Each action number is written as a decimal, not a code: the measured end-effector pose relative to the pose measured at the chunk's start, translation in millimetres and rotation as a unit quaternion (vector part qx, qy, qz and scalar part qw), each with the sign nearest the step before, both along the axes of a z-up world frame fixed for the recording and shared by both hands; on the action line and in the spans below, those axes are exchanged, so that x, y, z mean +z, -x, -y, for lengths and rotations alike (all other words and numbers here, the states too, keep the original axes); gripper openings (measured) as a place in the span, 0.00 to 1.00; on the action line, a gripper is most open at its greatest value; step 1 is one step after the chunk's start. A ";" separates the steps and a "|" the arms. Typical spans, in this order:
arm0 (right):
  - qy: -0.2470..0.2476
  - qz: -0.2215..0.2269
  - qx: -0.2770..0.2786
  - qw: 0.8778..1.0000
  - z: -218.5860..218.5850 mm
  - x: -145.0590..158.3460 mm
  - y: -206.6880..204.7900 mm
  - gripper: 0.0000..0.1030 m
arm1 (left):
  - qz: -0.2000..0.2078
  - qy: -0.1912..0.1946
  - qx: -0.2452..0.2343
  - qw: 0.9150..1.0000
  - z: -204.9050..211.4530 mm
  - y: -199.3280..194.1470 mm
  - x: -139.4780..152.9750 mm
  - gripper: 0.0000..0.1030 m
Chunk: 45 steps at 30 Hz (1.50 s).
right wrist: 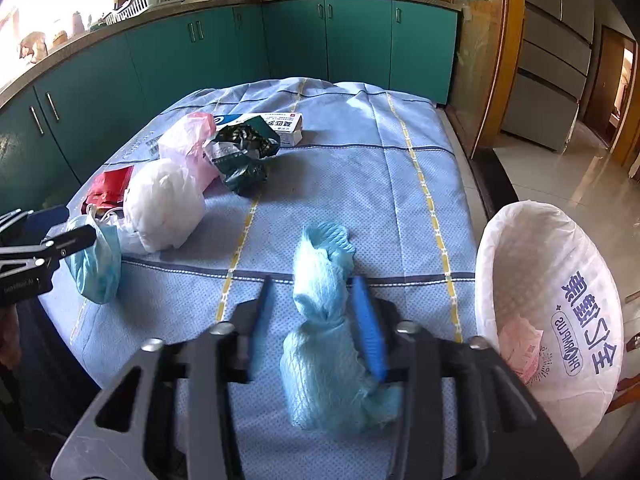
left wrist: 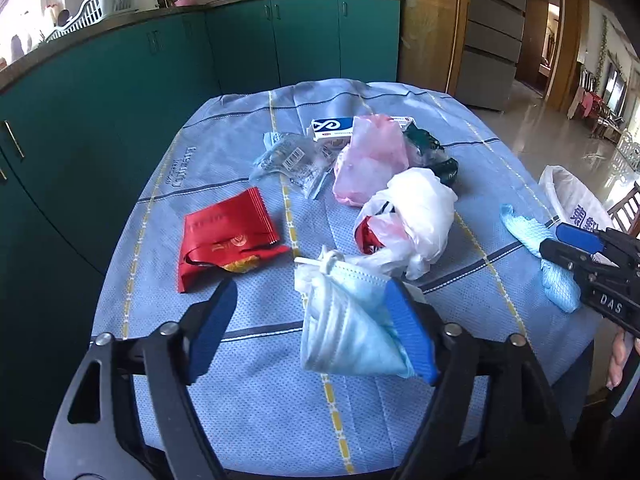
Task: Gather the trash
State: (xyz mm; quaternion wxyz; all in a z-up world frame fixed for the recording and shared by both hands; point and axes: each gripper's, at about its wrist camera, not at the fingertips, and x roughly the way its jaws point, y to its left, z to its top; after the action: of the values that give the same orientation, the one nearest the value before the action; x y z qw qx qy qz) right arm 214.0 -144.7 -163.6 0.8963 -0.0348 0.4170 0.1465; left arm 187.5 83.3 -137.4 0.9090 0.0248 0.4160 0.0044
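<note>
Face mask (left wrist: 344,328) against one of left jaws, blue wrapper (right wrist: 324,344) between right jaws

Bright window glare upper left; fisheye-bent edges, dark corners.

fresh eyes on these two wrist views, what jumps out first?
A litter pile on the blue checked tablecloth: a red foil packet at its left, pink and white plastic bags mid-table. A crumpled face mask lies between the left gripper's open jaws. The white-lined bin waits at the table's right edge.
</note>
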 end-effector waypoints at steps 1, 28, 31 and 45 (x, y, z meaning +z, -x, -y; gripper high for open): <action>0.004 0.004 -0.001 1.000 -0.6 0.8 1.7 0.55 | 0.000 0.001 0.002 1.000 -1.0 -0.5 1.4 0.82; 0.012 -0.015 0.039 0.999 -26.0 -8.8 9.8 0.72 | 0.022 0.009 0.027 0.999 -15.1 2.6 17.1 0.91; 0.012 -0.010 0.055 0.998 -33.0 -5.6 14.3 0.77 | 0.026 0.005 0.030 0.999 -15.7 3.7 18.3 0.91; 0.029 0.012 -0.032 0.999 -14.2 -6.6 -14.6 0.86 | 0.019 0.009 0.001 1.000 -0.2 9.6 15.6 0.93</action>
State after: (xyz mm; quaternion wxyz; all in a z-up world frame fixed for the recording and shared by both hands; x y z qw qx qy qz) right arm 228.6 -130.5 -170.2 0.9041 -0.0486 0.4113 0.1051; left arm 178.0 83.5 -121.9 0.9169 0.0159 0.3987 0.0016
